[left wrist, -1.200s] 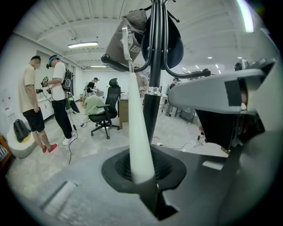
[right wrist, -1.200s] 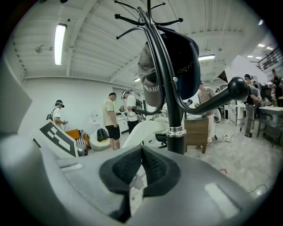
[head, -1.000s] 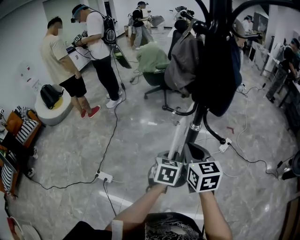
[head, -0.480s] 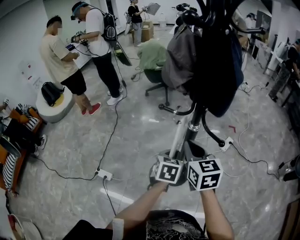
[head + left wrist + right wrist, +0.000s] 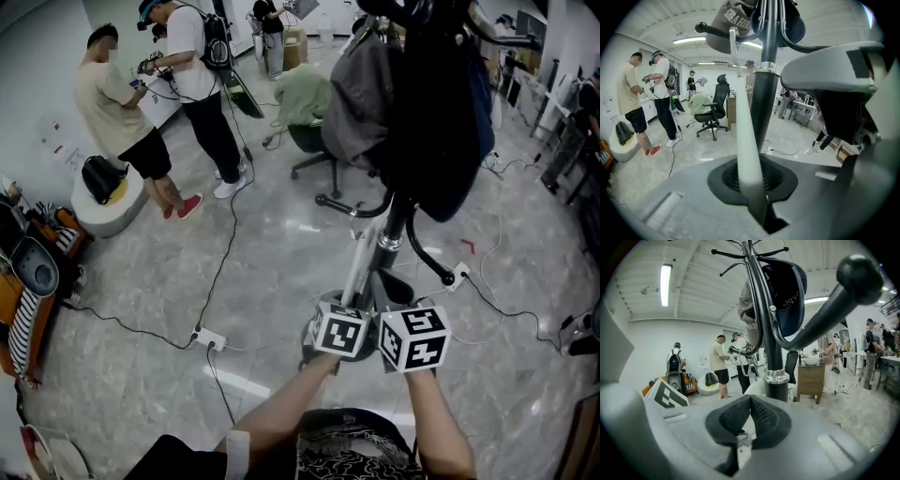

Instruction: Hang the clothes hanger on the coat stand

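The black coat stand (image 5: 392, 220) rises right in front of me, with a silver collar on its pole and curved arms. A dark bag (image 5: 436, 112), a grey garment (image 5: 361, 84) and caps hang on it. My left gripper (image 5: 345, 309) is shut on a white clothes hanger (image 5: 359, 253). Its bar runs up from the jaws beside the pole (image 5: 764, 93), and the hanger (image 5: 743, 122) reaches toward a lower arm. My right gripper (image 5: 405, 314) sits just right of the left one. In the right gripper view its pads meet, and this gripper (image 5: 750, 404) faces the pole (image 5: 774, 357).
Two people stand at the back left beside a round white seat (image 5: 105, 202) with a black bag. An office chair (image 5: 314, 141) draped in green stands behind the coat stand. A power strip (image 5: 208, 337) and cables lie on the floor. Clutter lines the left edge.
The head view has tipped a little, so the room slides down in the picture. Both grippers stay side by side at the pole, the hanger still in the left one.
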Available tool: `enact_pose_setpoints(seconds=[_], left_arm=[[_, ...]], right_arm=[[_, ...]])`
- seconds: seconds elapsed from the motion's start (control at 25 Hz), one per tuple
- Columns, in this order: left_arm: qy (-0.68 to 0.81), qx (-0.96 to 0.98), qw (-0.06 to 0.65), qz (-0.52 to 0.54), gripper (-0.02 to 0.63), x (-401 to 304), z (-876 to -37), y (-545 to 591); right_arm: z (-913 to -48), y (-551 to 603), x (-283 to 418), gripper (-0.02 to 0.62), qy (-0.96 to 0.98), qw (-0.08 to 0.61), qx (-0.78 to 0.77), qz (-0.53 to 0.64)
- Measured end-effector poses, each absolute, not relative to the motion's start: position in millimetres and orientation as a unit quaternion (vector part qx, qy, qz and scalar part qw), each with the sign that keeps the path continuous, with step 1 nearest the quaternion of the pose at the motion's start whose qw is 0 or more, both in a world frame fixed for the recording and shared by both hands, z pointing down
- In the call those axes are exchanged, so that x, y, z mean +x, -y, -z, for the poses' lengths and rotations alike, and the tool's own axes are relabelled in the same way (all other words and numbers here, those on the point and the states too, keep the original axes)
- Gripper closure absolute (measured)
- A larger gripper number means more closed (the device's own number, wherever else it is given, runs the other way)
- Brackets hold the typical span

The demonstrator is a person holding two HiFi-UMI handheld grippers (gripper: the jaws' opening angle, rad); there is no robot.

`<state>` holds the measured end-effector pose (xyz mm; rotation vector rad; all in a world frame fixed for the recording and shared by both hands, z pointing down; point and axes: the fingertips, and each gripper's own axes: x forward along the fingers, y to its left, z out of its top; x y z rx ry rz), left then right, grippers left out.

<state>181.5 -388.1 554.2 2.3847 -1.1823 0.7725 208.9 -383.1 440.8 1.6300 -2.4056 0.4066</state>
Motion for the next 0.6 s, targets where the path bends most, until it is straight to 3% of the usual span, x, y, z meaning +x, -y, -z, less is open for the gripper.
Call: enact_pose_setpoints(seconds=[0.6], left_arm=[[0.42,0.845,0.184,-0.277,0.566,180.1,-565.5,385.5]], right_arm=[[-449.7,382.2,204.2,0.595,0.817,0.108,0.549,-0.142]])
